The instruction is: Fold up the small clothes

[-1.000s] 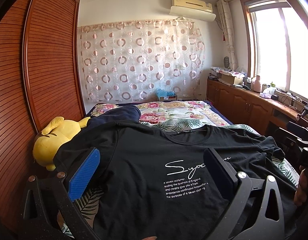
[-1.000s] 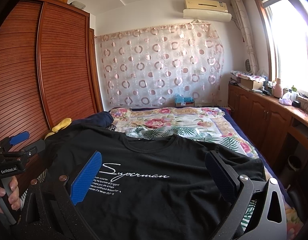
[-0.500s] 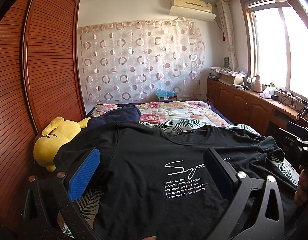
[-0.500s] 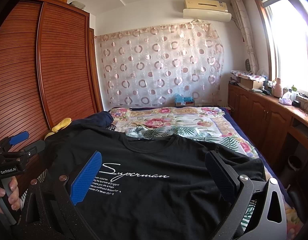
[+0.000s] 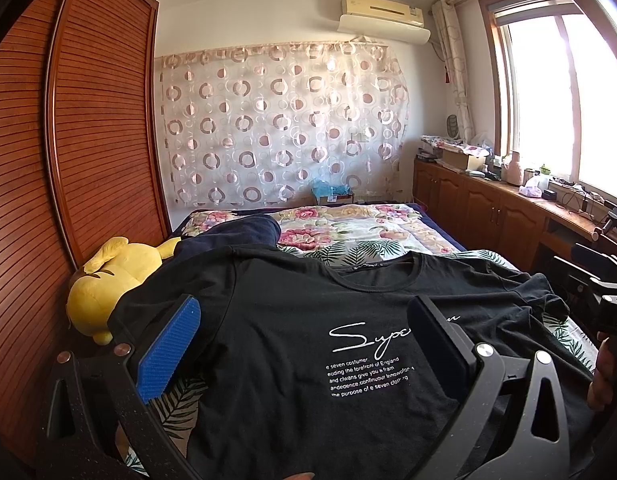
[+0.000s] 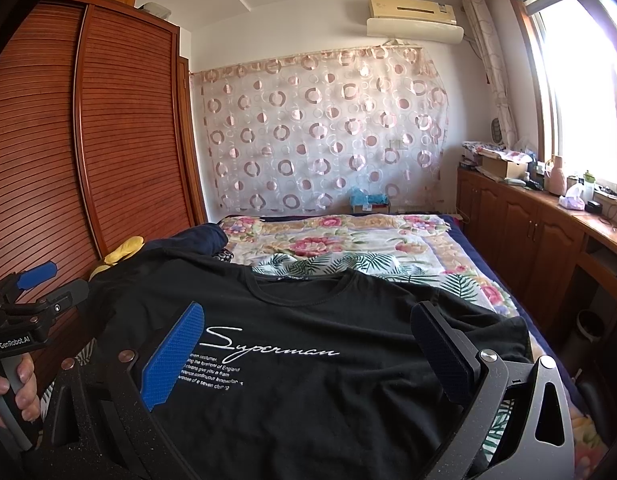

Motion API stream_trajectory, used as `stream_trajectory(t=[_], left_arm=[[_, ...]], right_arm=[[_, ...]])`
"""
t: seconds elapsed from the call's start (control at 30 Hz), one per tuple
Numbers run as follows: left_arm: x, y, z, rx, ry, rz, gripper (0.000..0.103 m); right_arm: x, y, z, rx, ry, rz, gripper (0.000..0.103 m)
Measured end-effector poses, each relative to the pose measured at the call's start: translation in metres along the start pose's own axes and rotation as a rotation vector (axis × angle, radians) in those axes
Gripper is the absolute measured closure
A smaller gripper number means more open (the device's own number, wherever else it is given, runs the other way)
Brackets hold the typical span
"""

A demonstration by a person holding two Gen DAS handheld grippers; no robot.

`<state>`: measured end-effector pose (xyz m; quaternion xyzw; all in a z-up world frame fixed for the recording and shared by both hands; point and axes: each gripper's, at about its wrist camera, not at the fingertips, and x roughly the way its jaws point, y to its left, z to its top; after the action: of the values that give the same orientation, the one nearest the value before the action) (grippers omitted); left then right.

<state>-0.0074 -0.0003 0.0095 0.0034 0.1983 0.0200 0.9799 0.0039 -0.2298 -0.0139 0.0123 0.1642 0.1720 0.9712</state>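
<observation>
While the floral-quilted bed carries the black printed cotton T-shirt spread flat, a yellow plush toy crowds its left sleeve; I hold my left gripper and right gripper above it, fingers spread.

Black left gripper, right gripper: blue ribbed pads, silver screws

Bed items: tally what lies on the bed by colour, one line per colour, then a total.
Black: 1, the T-shirt spread flat, print up.
Yellow: 1, the plush toy at the wardrobe side.
Navy: 1, the bundled cloth beyond the shirt's sleeve.
Floral multicolour: 1, the quilt underneath.
Total: 4
</observation>
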Motion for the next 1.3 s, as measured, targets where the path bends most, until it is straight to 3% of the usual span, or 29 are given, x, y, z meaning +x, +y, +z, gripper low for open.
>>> stream_trajectory(t=[0.53, 0.97, 1.23, 1.3], left_arm=[[-0.004, 0.003, 0.002, -0.005, 0.016, -0.006, 0.0], [0.033, 0.078, -0.016, -0.052, 0.092, 0.028, 0.0], [0.047, 0.128, -0.025, -0.075, 0.116, 0.04, 0.0], [0.053, 0.139, -0.028, -0.08, 0.13, 0.037, 0.005]], right_arm=[[0.004, -0.002, -0.003, -0.002, 0.012, 0.011, 0.0], [0.027, -0.004, -0.007, -0.026, 0.087, 0.074, 0.0], [0.04, -0.005, -0.003, -0.066, 0.149, 0.157, 0.0], [0.047, -0.009, -0.002, -0.077, 0.172, 0.174, 0.0]])
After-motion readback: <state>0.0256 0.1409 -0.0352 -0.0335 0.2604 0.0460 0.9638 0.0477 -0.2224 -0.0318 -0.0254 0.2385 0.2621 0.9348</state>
